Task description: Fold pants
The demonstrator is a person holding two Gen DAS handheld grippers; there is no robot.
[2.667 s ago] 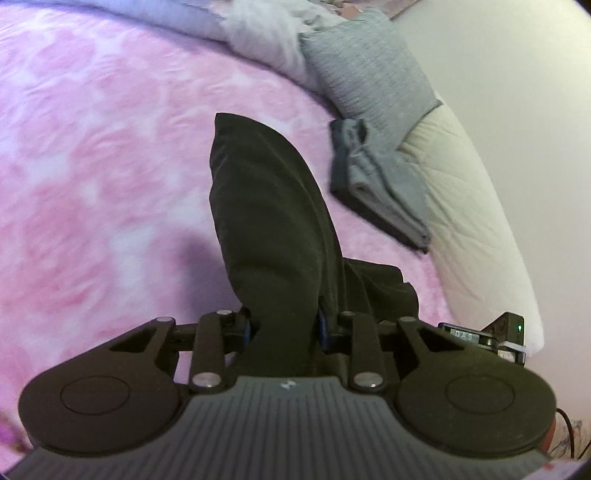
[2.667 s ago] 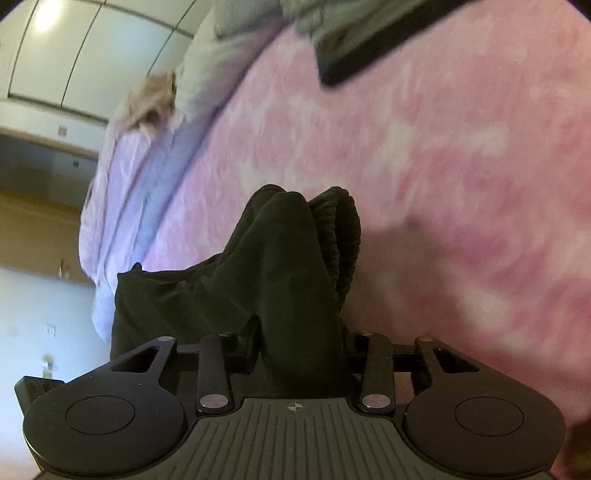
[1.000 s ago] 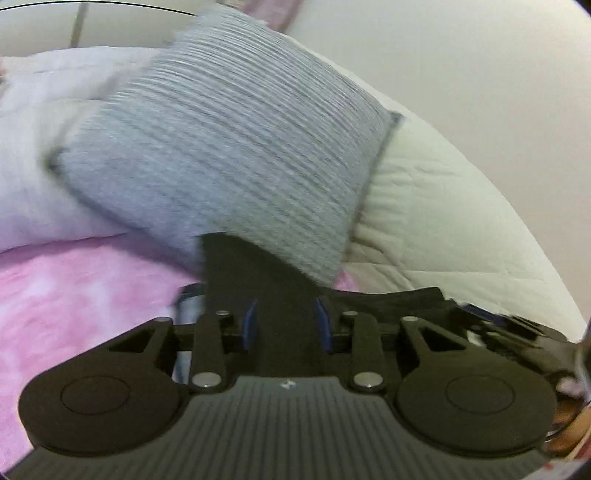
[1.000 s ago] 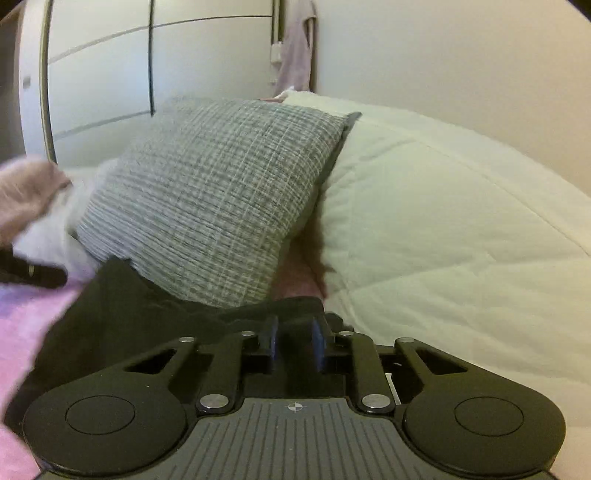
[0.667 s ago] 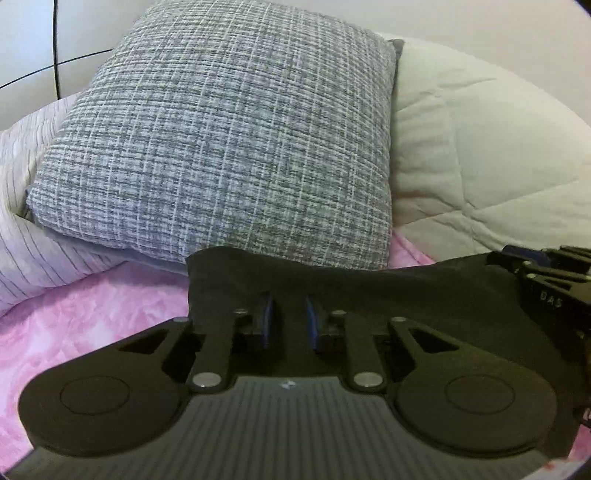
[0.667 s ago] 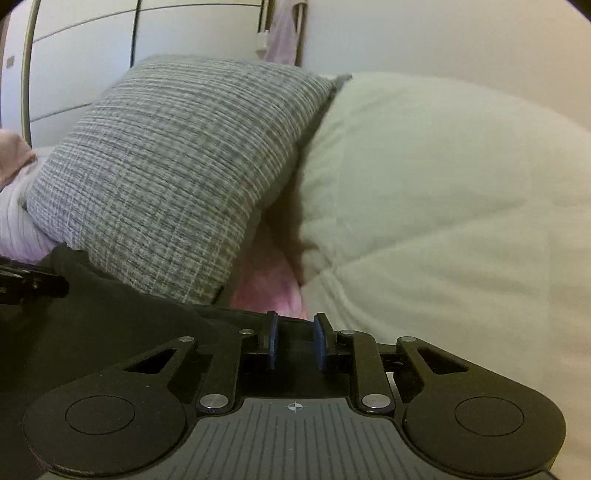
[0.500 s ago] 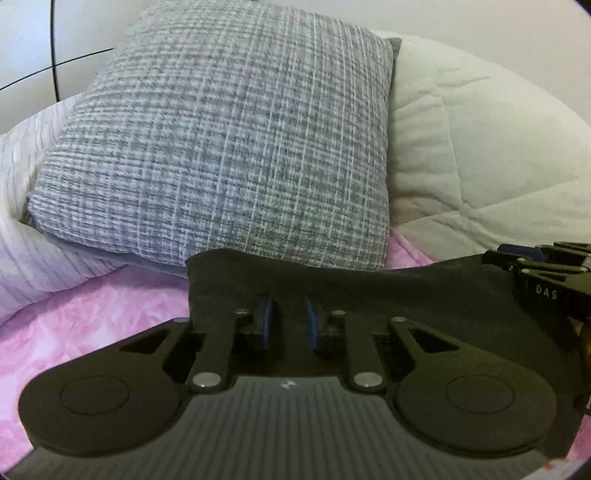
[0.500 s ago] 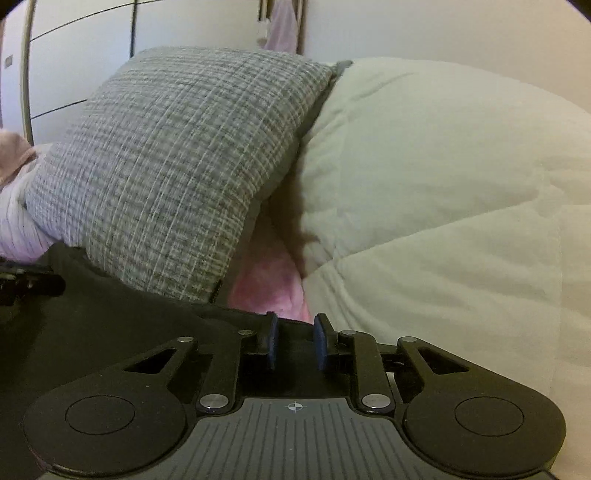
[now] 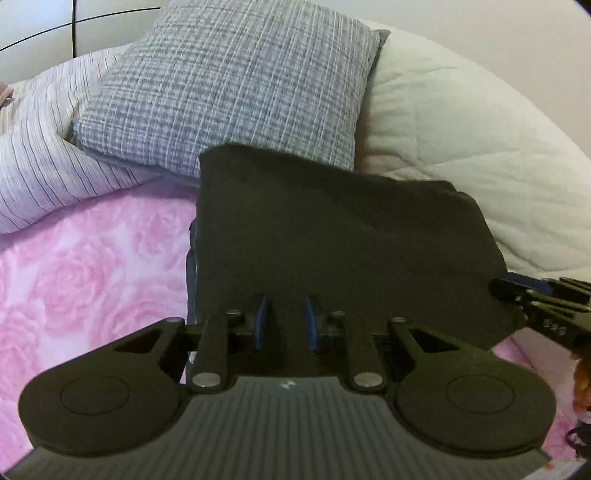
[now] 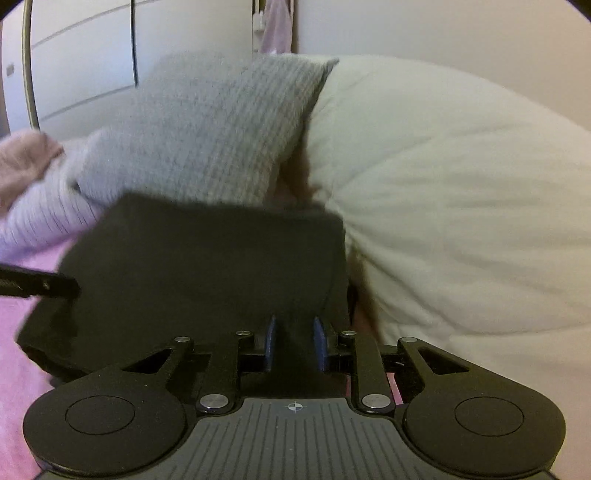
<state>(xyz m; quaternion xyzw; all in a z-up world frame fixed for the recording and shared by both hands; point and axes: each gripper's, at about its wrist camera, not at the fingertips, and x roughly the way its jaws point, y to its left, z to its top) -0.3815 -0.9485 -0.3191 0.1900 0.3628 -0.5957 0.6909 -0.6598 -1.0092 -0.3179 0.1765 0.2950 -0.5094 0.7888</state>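
So the black pants (image 9: pixel 343 240) are lying folded into a flat rectangle on the bed, on a pink rose-print sheet (image 9: pixel 74 280), and there's a bit of grey fabric (image 9: pixel 190 280) peeking out from under their left edge. In the left view the left claw (image 9: pixel 285 325) sits at 6 o'clock with its blue pads a little apart over the near edge of the pants; the cloth runs right up between them, and I honestly can't tell if it's pinched or let go. Same deal in the right view: the right claw (image 10: pixel 294 341) has its pads slightly apart with dark fabric in the gap, can't tell there either, and that whole frame is smeared. The right claw also pokes into the left view around 3 o'clock, at the pants' right corner. Behind the pants at 12 o'clock a grey woven pillow (image 9: pixel 229 81) is propped up, a striped pale pillow (image 9: pixel 40 155) sits around 9 to 10 o'clock, and a quilted cream duvet (image 9: pixel 461 147) bulges at 1 to 3. In the right view there are white wardrobe doors (image 10: pixel 85 55) at 11 o'clock, a pinkish garment (image 10: pixel 275 27) hanging at 12, and a plain wall (image 10: pixel 443 33) to its right.
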